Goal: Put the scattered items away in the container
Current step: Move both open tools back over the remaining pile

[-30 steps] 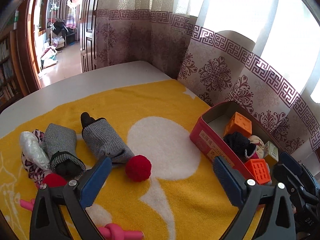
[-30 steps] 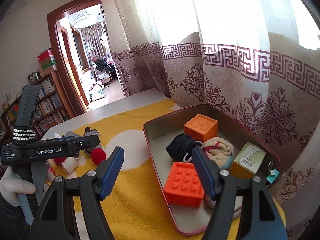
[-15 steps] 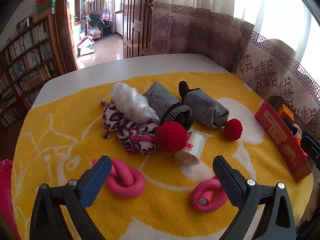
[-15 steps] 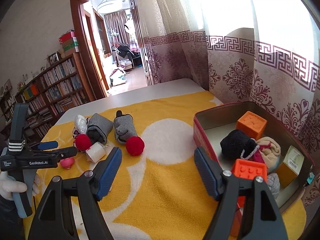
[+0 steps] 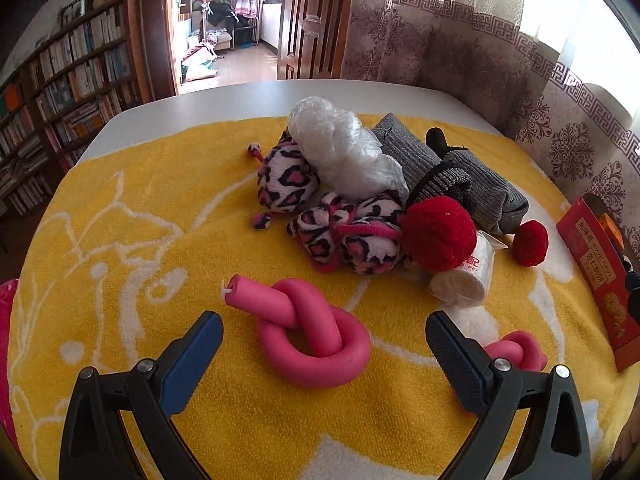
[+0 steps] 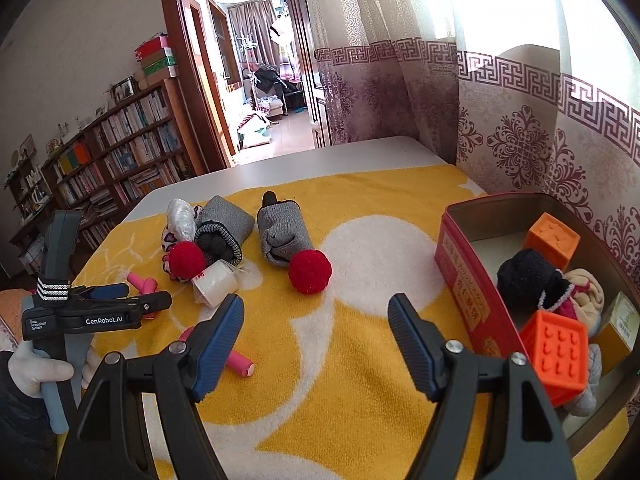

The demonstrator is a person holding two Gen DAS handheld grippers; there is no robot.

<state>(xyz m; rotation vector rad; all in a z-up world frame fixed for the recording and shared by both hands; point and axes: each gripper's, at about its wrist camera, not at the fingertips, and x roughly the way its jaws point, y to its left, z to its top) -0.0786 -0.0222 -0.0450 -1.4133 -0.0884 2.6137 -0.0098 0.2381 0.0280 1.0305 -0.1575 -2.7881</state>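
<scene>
My left gripper (image 5: 324, 326) is open and points down at a knotted pink foam tube (image 5: 316, 340) on the yellow towel (image 5: 120, 280). The knot lies between the blue pads, and neither pad presses on it. In the right wrist view my right gripper (image 6: 318, 312) hangs open over bare towel, nothing between its fingers. The red tin (image 6: 460, 272) stands to its right with orange blocks (image 6: 556, 344) and rolled socks inside. A red pompom (image 6: 310, 272) lies just ahead of it. My left gripper (image 6: 132, 296) shows there at the far left, held by a gloved hand.
Beyond the knot lies a heap: leopard-print socks (image 5: 344, 236), a crumpled plastic bag (image 5: 340, 148), two grey sock rolls (image 5: 476, 184), a big red pompom (image 5: 440, 232), a white wrapped roll (image 5: 468, 280). A second pink knot (image 5: 516, 354) sits right of the left gripper. Curtains hang behind the table.
My left gripper swung left from the tin, past the socks, and sank over the pink knot. My right gripper drew back from above the tin to the towel beside it.
</scene>
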